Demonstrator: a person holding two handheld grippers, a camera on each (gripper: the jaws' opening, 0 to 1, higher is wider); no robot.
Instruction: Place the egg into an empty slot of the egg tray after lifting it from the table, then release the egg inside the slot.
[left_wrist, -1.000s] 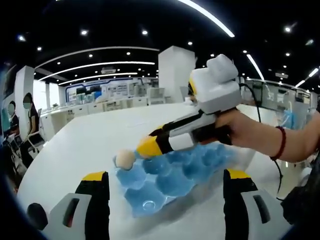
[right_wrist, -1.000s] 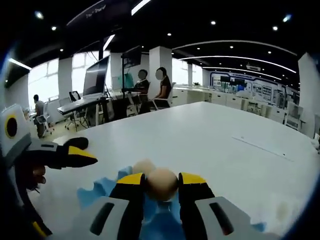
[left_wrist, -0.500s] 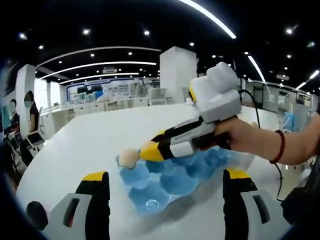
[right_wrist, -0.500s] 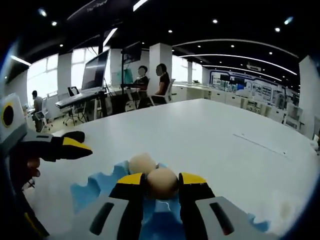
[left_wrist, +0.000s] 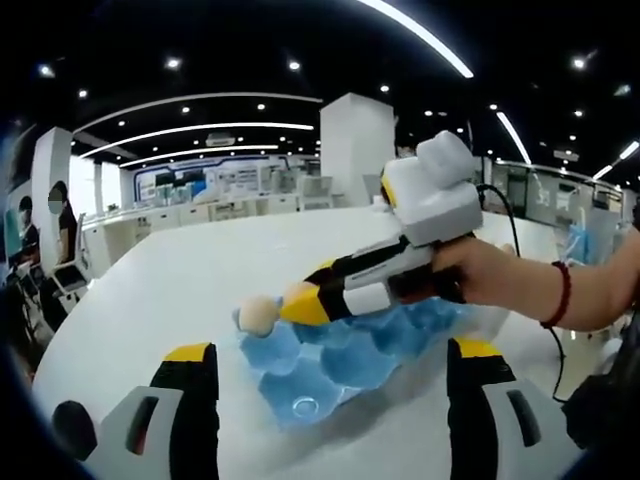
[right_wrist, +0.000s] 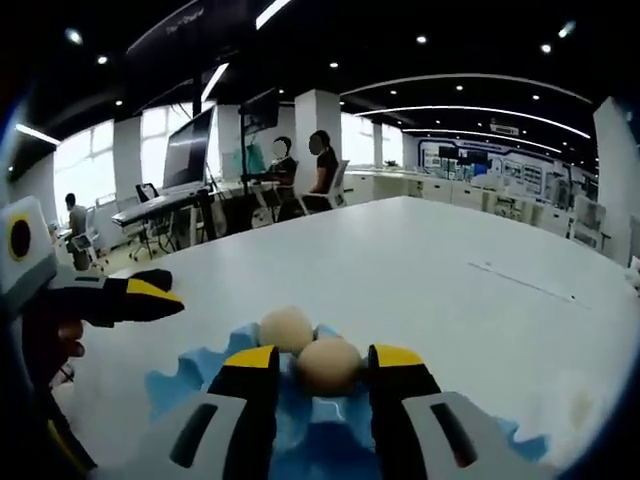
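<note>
A blue egg tray (left_wrist: 345, 355) lies on the white table (left_wrist: 150, 290), just beyond my left gripper (left_wrist: 330, 400), which stands wide open with nothing in it. One tan egg (left_wrist: 255, 315) sits in the tray's far-left corner slot. My right gripper (left_wrist: 300, 300) reaches in from the right, tips down at the slot beside that egg. In the right gripper view a second egg (right_wrist: 328, 362) rests low in a slot of the tray (right_wrist: 175, 385) between the jaws of my right gripper (right_wrist: 325, 372), with a narrow gap on each side. The first egg (right_wrist: 285, 328) sits just behind it.
A hand with a red bracelet (left_wrist: 560, 285) holds the right gripper. My left gripper (right_wrist: 120, 300) juts in at the left of the right gripper view. Wide bare table (right_wrist: 450, 290) stretches beyond the tray. People sit at distant desks (right_wrist: 300, 170).
The right gripper's jaws have parted a little around the egg, which now sits lower in its slot. The left gripper has stayed put.
</note>
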